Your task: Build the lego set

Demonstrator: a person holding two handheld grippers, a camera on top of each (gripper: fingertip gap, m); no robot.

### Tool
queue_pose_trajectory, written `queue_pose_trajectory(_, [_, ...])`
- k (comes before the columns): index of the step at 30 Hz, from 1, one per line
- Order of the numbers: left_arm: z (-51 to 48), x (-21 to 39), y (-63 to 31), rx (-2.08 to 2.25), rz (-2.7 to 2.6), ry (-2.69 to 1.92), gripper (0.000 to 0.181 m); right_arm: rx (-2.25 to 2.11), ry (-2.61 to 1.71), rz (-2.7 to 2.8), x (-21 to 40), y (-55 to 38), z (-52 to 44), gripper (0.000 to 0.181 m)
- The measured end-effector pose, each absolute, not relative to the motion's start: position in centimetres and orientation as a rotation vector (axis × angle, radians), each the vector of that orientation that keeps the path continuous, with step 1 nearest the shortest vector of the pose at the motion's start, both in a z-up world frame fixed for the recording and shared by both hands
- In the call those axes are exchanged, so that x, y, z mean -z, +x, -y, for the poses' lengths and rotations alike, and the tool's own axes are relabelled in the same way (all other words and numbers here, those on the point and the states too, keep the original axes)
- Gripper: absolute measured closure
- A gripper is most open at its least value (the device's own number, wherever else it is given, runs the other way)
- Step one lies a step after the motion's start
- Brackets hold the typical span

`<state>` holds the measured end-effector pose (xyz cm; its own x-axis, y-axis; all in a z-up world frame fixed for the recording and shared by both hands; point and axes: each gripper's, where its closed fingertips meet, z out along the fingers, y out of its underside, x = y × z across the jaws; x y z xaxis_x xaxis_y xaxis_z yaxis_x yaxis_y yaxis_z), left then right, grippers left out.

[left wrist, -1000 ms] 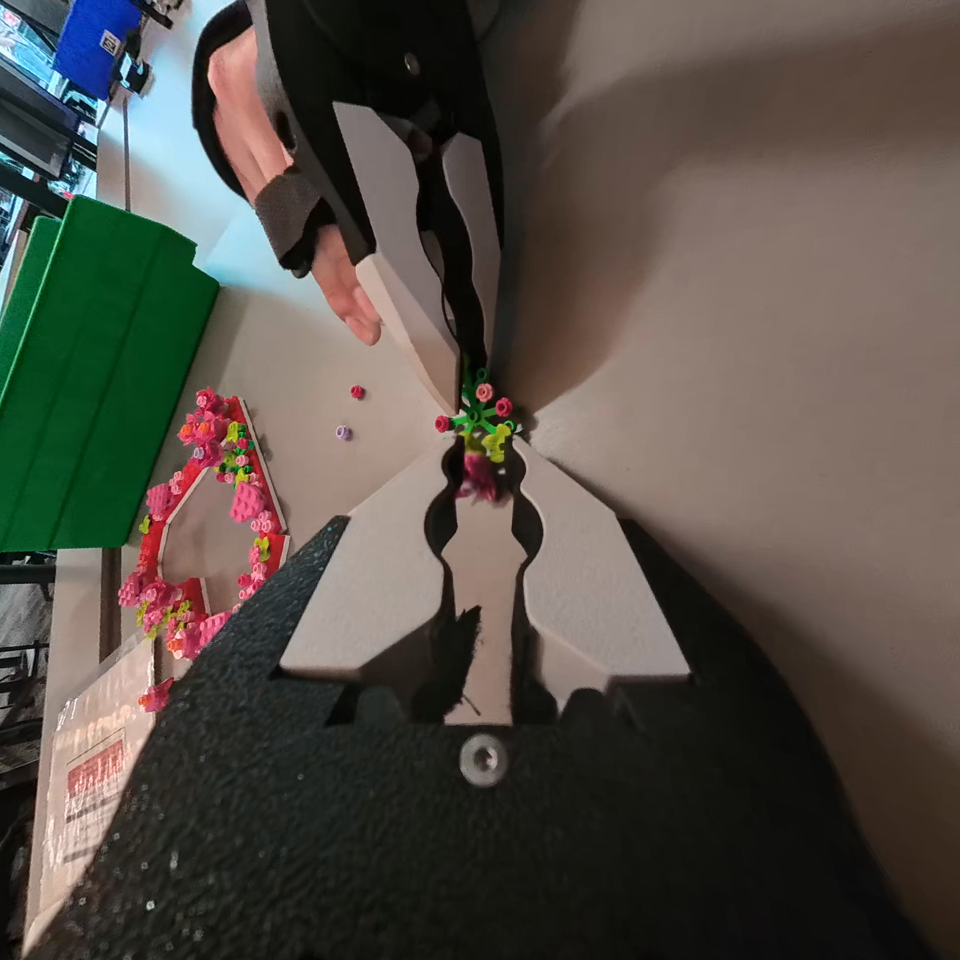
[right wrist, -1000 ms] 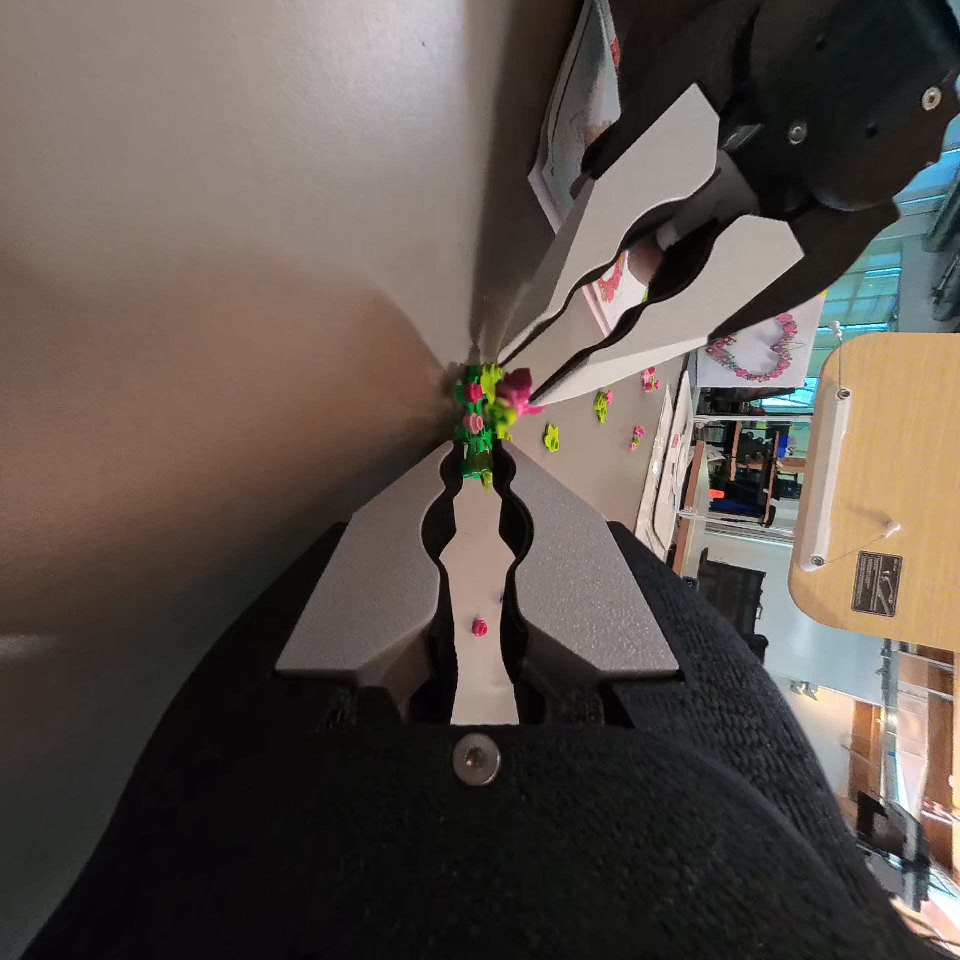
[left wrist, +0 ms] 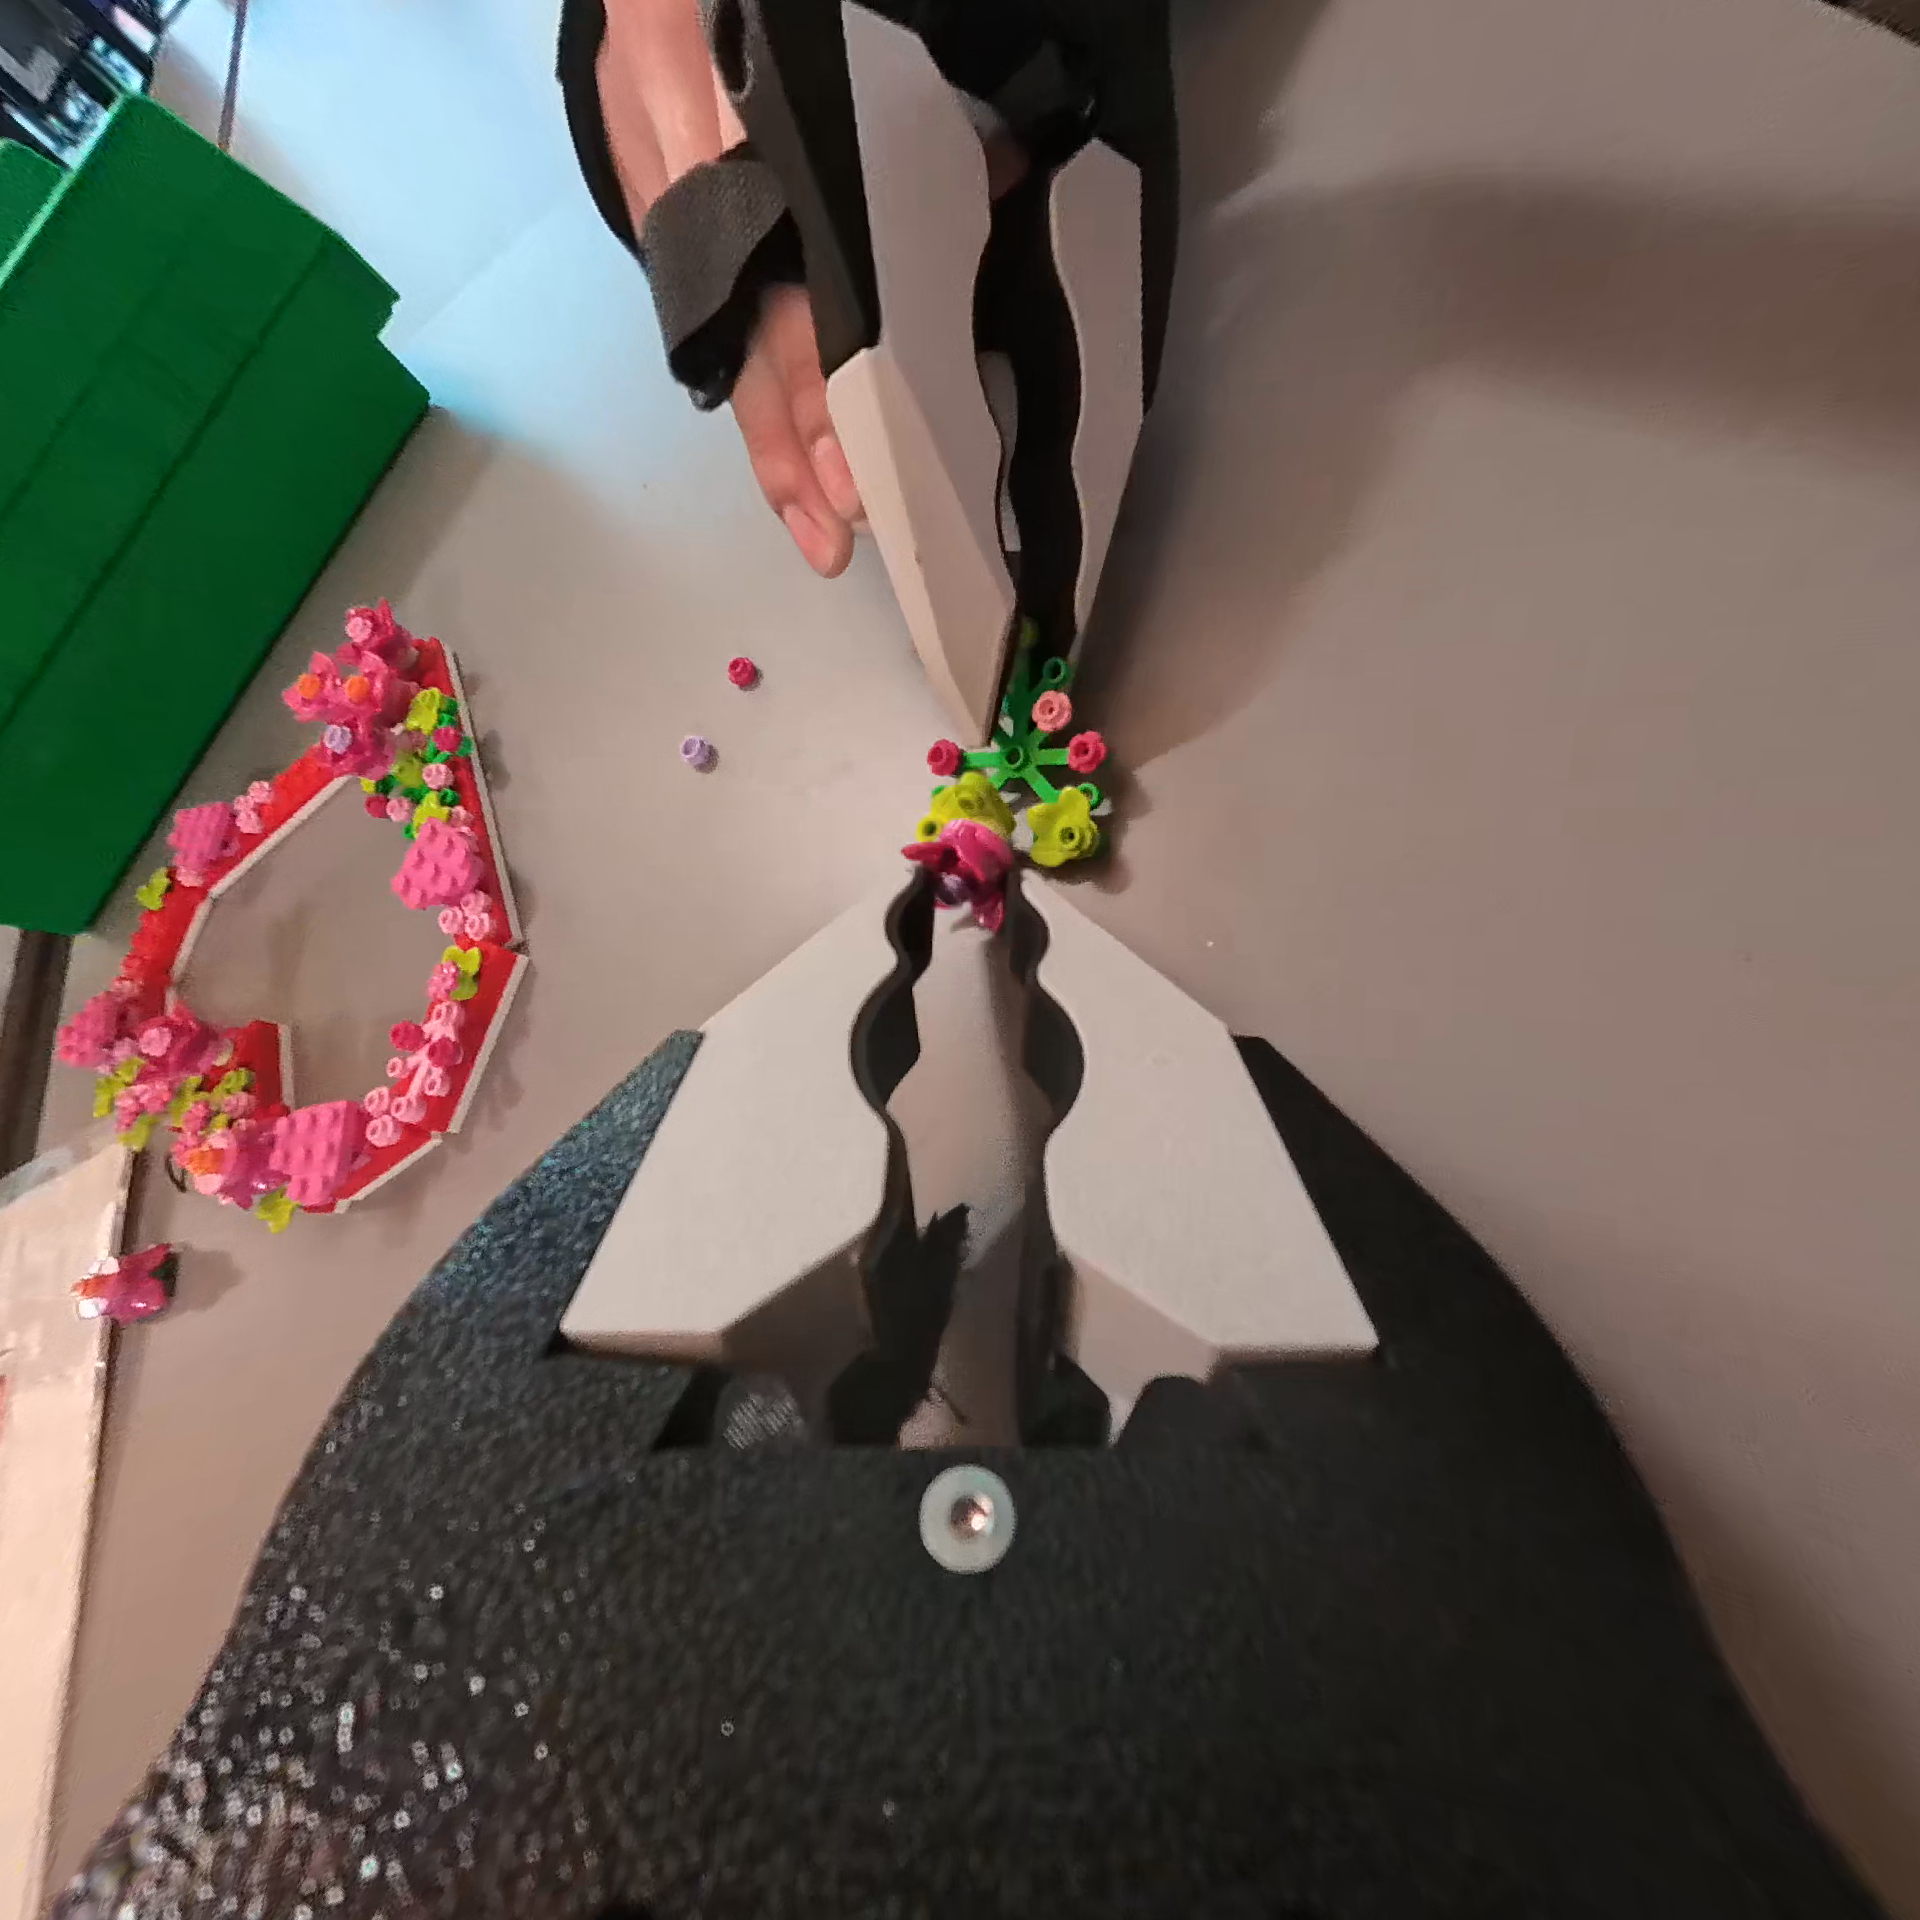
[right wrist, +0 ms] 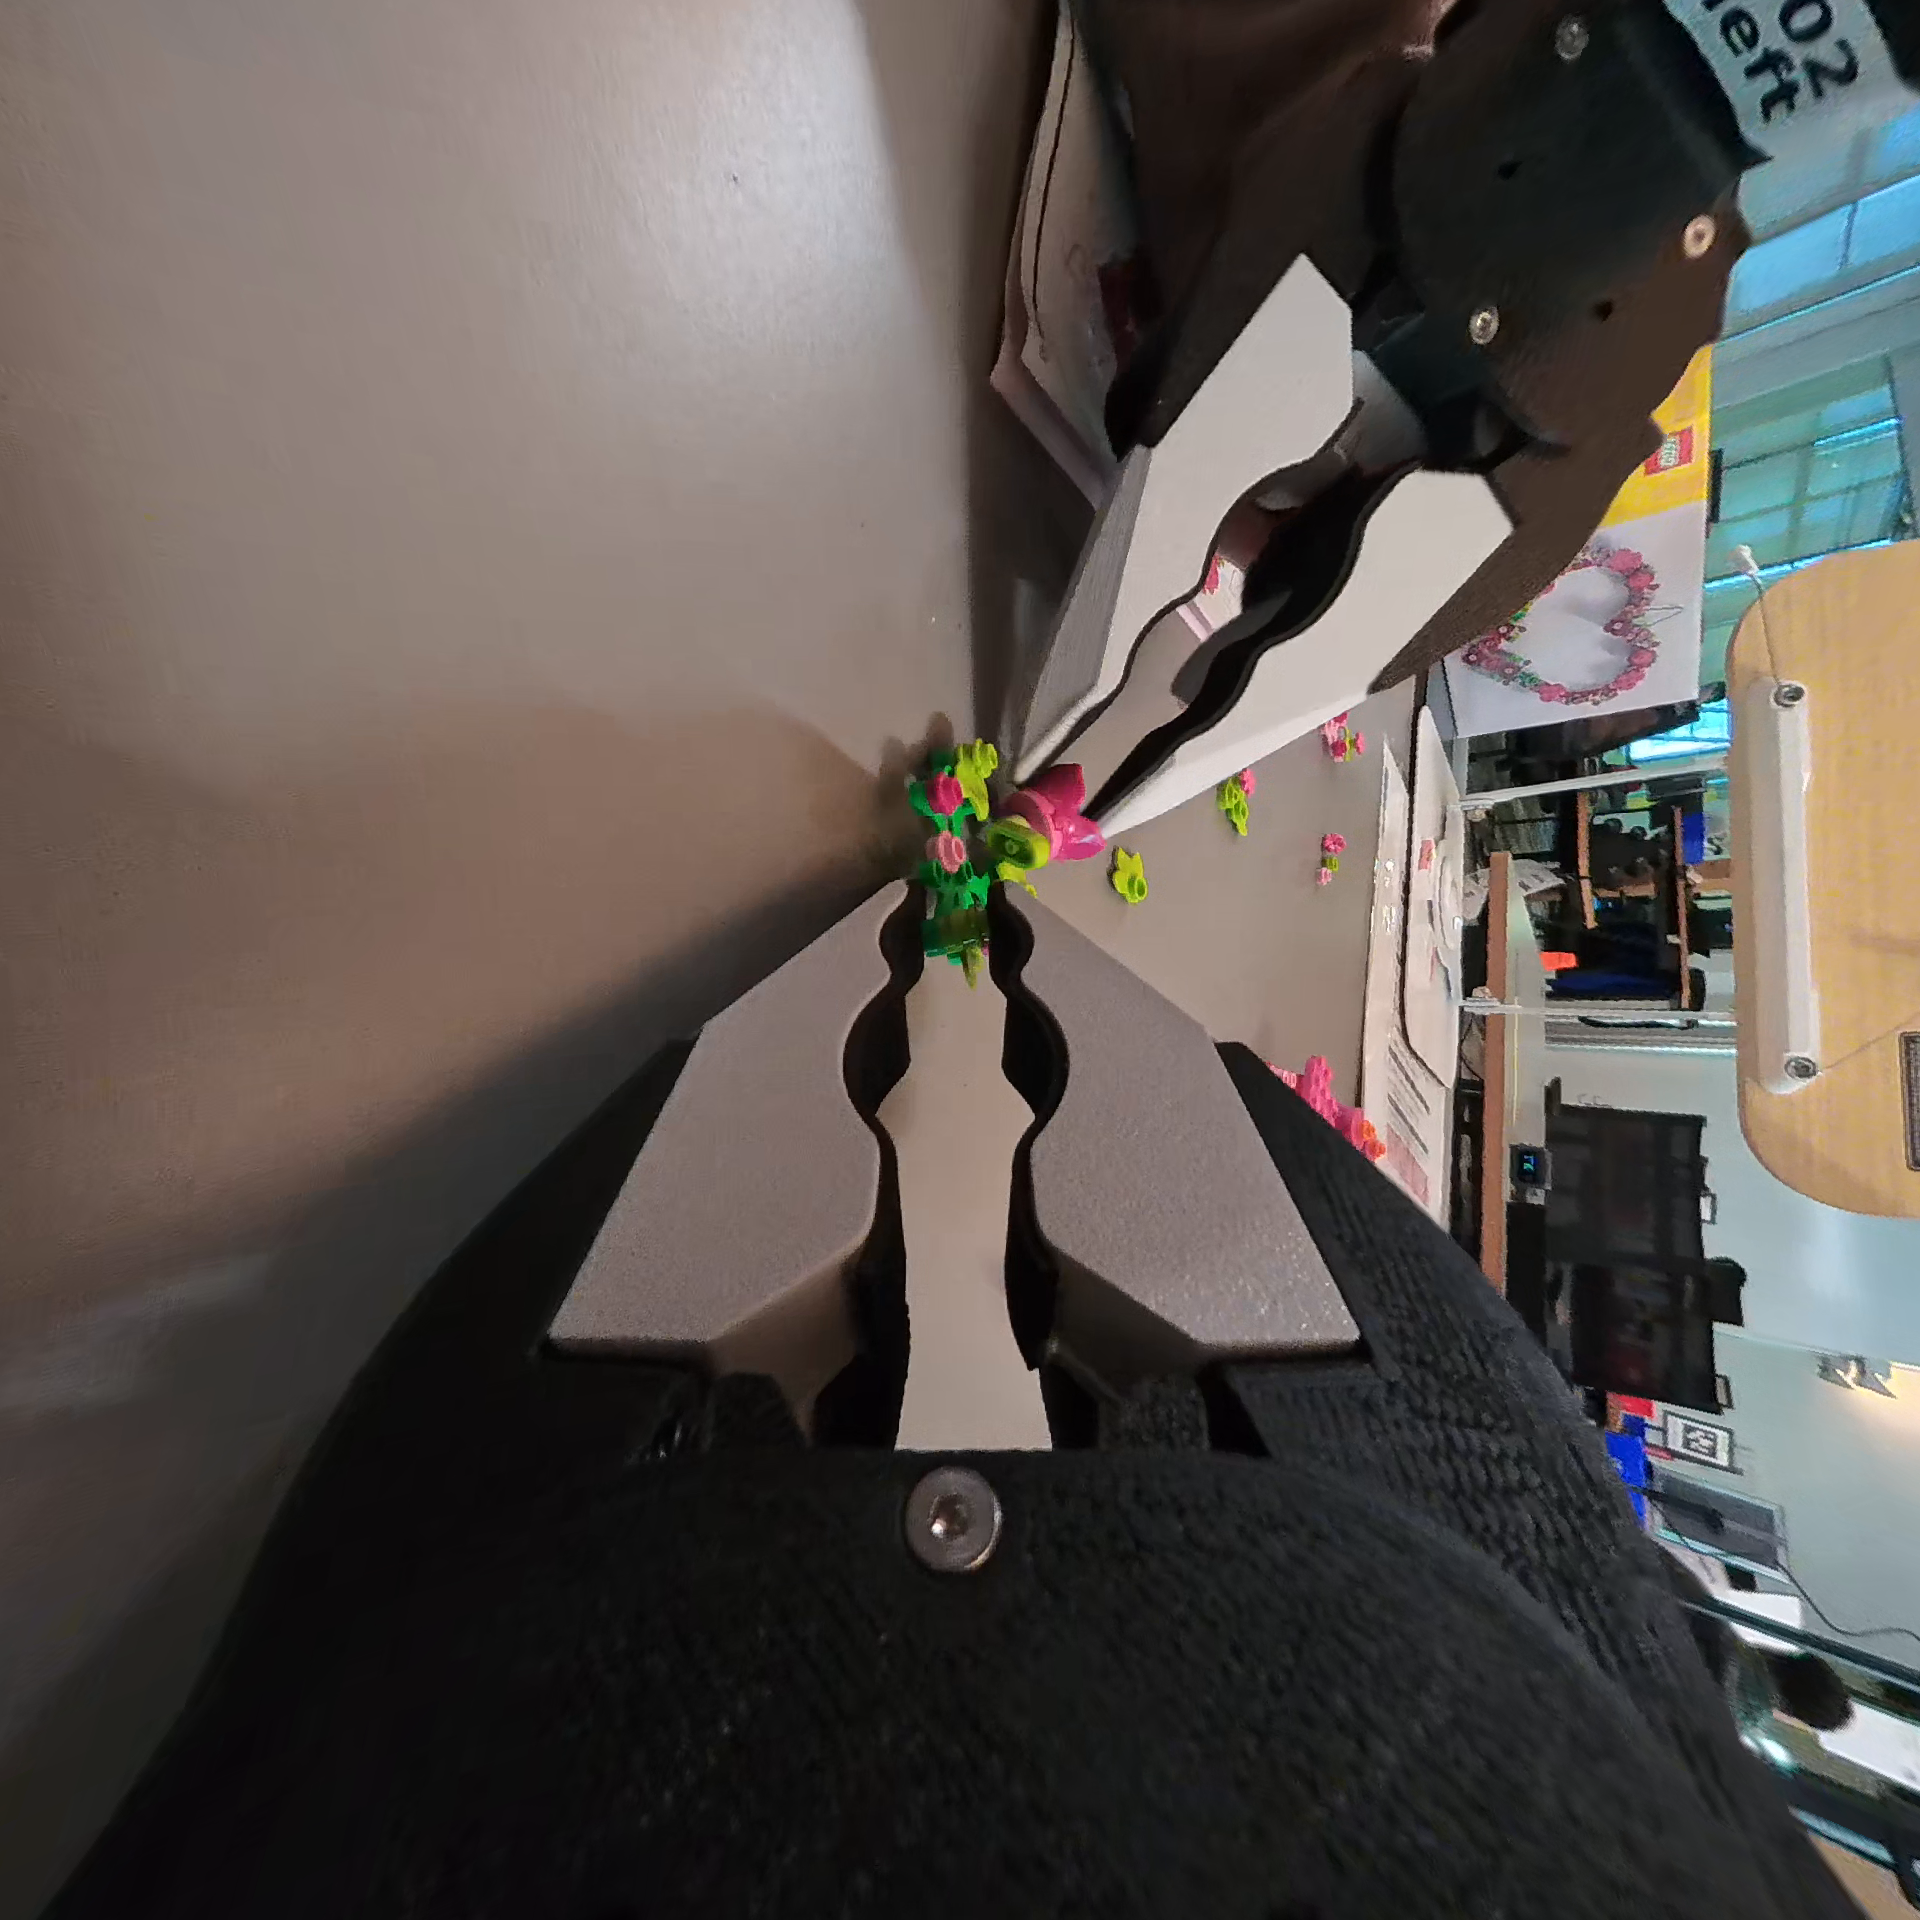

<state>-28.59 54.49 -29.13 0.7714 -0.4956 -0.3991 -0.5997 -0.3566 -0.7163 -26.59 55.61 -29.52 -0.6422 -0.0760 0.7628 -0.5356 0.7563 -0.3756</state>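
Both fingers (left wrist: 1081,997) pinch (tips only) flower cluster (left wrist: 1023,774).

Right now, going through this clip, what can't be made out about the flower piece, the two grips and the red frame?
- Left wrist view: magenta flower seating on green stem cluster; left gripper fingertips cover the joint.
- Right wrist view: stem base hidden between right gripper fingers.
- Right wrist view: red heart frame out of frame.
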Motion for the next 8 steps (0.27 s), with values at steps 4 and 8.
queue_pose_trajectory(4, [-54.79, 28.96, -28.5, -0.179, -0.851, -2.033, 0.17, -0.771, 0.453, 2.175, 29.49, -26.66, -55.66, 0.171])
queue_pose_trajectory(8, [-55.09, 29.19, -28.58, -0.186, -0.937, -2.102, 0.17, -0.764, 0.449, 2.172, 29.46, -26.82, -55.78, 0.171])
